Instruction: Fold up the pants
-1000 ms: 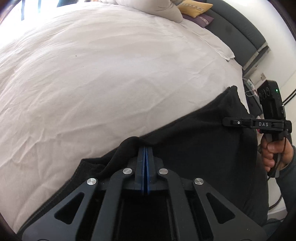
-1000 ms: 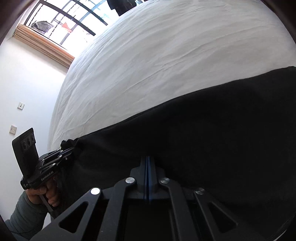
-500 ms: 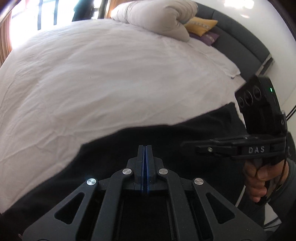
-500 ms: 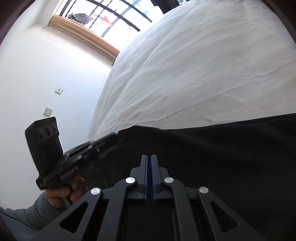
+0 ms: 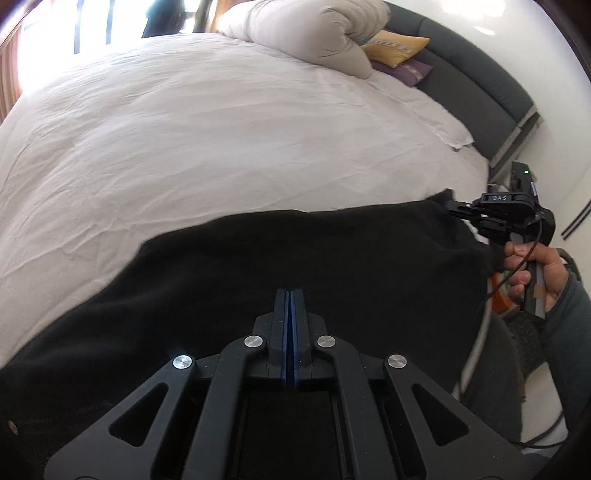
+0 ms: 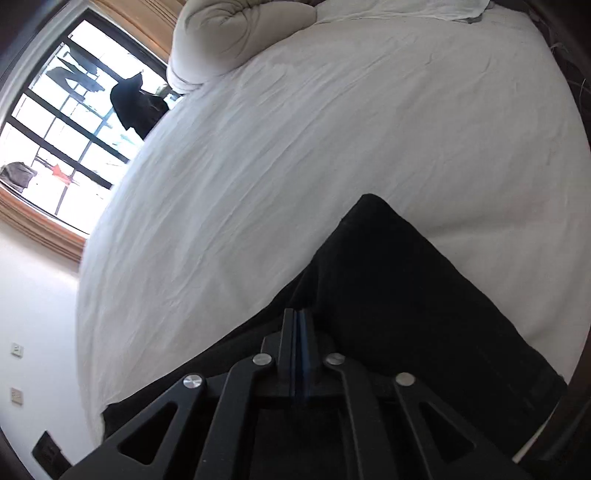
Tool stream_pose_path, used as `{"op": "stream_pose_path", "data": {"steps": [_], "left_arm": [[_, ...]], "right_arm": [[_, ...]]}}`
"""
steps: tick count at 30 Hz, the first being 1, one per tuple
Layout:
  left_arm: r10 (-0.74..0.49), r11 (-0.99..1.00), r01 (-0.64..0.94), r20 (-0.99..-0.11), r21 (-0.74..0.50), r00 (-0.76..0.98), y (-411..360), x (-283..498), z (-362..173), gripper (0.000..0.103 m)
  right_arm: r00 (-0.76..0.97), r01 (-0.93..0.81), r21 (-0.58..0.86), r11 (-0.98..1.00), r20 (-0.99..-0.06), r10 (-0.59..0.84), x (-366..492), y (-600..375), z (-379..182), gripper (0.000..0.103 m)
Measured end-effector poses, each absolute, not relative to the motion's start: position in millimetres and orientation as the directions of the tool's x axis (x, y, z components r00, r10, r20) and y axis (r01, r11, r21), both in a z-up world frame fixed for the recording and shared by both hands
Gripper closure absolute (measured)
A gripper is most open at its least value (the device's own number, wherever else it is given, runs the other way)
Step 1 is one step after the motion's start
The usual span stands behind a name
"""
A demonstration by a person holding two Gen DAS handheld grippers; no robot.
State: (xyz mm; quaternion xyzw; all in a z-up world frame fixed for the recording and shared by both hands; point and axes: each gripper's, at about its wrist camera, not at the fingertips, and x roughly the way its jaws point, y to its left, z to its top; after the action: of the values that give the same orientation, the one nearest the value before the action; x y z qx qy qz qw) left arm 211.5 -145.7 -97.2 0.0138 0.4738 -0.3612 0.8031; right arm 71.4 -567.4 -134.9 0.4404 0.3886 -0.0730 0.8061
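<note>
Pants (image 5: pixel 314 266), black, spread across near edge of white bed sheet (image 5: pixel 221 147), top edge running side to side. Left gripper (image 5: pixel 290 295) fingers pressed together, tips over the dark cloth; whether cloth is pinched, cannot tell. Right gripper (image 5: pixel 456 212) at far right corner of the cloth, jaws together on that corner, hand (image 5: pixel 532 269) on its handle. From right wrist, gripper (image 6: pixel 298 317) fingers together against the fabric (image 6: pixel 388 288). Rolled duvet (image 5: pixel 314 33), yellow cushion (image 5: pixel 395 46) and grey headboard (image 5: pixel 480 85) beyond; window (image 6: pixel 62 122) past the bed
</note>
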Motion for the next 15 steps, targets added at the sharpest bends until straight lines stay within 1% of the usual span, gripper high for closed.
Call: {"op": "stream_pose_path", "data": {"steps": [1, 2, 3, 4, 5, 6, 7, 8, 9, 12, 15], "left_arm": [[-0.588, 0.713, 0.615, -0.765, -0.337, 0.263, -153, 199, -96, 0.103], [-0.580, 0.694, 0.643, -0.780, -0.322, 0.235, -164, 185, -100, 0.103], [-0.560, 0.689, 0.657, -0.800, -0.305, 0.216, -176, 174, -108, 0.102], [-0.533, 0.692, 0.656, -0.826, -0.302, 0.181, -182, 165, -122, 0.103], [-0.511, 0.702, 0.640, -0.848, -0.314, 0.144, -184, 159, -134, 0.103], [-0.502, 0.709, 0.624, -0.856, -0.327, 0.122, -183, 150, -142, 0.103], [-0.506, 0.708, 0.626, -0.853, -0.327, 0.126, -180, 141, -142, 0.103], [-0.500, 0.702, 0.637, -0.857, -0.319, 0.122, -177, 131, -141, 0.103], [-0.496, 0.701, 0.639, -0.861, -0.317, 0.116, -174, 124, -140, 0.103], [-0.511, 0.704, 0.613, -0.855, -0.358, 0.088, -158, 118, -143, 0.103], [-0.514, 0.715, 0.594, -0.853, -0.369, 0.089, -146, 110, -142, 0.103]], "right_arm": [[0.690, 0.378, 0.703, 0.602, -0.648, 0.324, 67, -547, -133, 0.097], [0.641, 0.324, 0.707, 0.629, -0.653, 0.404, 73, -510, -133, 0.087], [0.559, 0.290, 0.683, 0.671, -0.690, 0.460, 73, -487, -142, 0.080], [0.476, 0.280, 0.637, 0.718, -0.742, 0.472, 70, -470, -151, 0.080], [0.422, 0.301, 0.591, 0.748, -0.786, 0.451, 62, -464, -163, 0.085], [0.424, 0.339, 0.591, 0.732, -0.791, 0.442, 52, -469, -171, 0.103], [0.443, 0.381, 0.636, 0.671, -0.762, 0.471, 39, -480, -176, 0.103], [0.446, 0.417, 0.634, 0.651, -0.767, 0.462, 28, -487, -176, 0.103], [0.432, 0.423, 0.600, 0.679, -0.792, 0.431, 21, -490, -170, 0.103], [0.390, 0.434, 0.517, 0.738, -0.846, 0.363, 7, -487, -154, 0.103], [0.339, 0.498, 0.327, 0.803, -0.926, 0.167, 16, -480, -125, 0.103]]}}
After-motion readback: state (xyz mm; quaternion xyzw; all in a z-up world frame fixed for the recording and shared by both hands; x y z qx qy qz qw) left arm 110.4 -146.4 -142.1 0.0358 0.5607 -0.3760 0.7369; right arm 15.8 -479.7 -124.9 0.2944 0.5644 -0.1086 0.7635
